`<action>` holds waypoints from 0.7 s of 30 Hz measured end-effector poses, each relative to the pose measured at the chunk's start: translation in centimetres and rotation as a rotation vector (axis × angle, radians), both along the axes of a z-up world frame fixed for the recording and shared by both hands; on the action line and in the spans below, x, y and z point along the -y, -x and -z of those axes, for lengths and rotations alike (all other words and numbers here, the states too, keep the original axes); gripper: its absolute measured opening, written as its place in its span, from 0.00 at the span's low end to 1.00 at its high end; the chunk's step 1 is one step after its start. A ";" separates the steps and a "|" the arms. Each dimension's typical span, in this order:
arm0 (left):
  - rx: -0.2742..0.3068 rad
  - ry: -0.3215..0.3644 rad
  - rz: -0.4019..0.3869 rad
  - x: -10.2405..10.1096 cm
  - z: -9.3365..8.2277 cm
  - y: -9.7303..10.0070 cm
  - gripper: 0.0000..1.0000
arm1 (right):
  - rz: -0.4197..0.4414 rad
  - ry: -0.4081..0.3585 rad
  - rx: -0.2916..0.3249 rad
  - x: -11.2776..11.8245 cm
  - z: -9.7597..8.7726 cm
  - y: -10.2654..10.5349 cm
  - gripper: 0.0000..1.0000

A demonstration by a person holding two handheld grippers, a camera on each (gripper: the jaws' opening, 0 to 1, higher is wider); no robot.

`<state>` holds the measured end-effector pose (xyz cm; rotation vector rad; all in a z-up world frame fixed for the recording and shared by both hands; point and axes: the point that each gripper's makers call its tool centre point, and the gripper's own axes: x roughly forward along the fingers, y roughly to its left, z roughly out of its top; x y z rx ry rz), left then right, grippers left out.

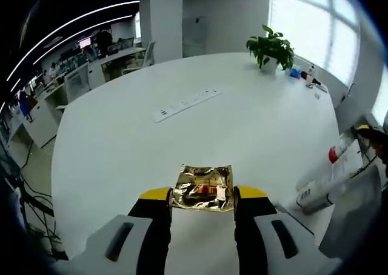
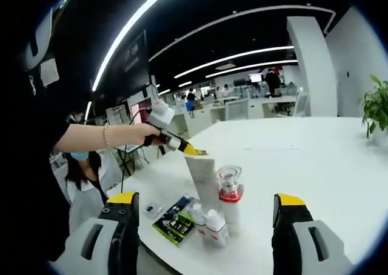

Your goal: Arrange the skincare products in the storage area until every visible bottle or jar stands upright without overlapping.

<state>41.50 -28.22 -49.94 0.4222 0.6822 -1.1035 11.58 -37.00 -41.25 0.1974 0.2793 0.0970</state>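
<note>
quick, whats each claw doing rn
left claw: shut on a gold foil packet
right claw: open, holding nothing

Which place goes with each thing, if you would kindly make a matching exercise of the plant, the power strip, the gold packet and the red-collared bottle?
Things:
1. potted plant
2. power strip
3. gold packet
4. red-collared bottle

Places:
A. upright beside the white box
B. between the jaws of the left gripper
C. at the far edge of the table
D. lying flat, mid-table

Pairs: 1-C, 2-D, 3-B, 4-A
</note>
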 end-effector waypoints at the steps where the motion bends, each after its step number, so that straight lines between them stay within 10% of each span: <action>1: -0.002 0.002 0.000 -0.3 -0.1 0.2 0.42 | -0.006 0.004 0.009 -0.2 -0.5 -0.2 0.97; 13: -0.016 0.057 0.040 -4.7 -3.6 5.3 0.42 | -0.297 -0.034 0.113 -8.7 -5.6 -2.3 0.85; 21: -0.030 0.082 0.068 -8.3 -5.2 8.7 0.42 | -0.439 -0.002 0.117 -13.6 -5.8 -3.4 0.82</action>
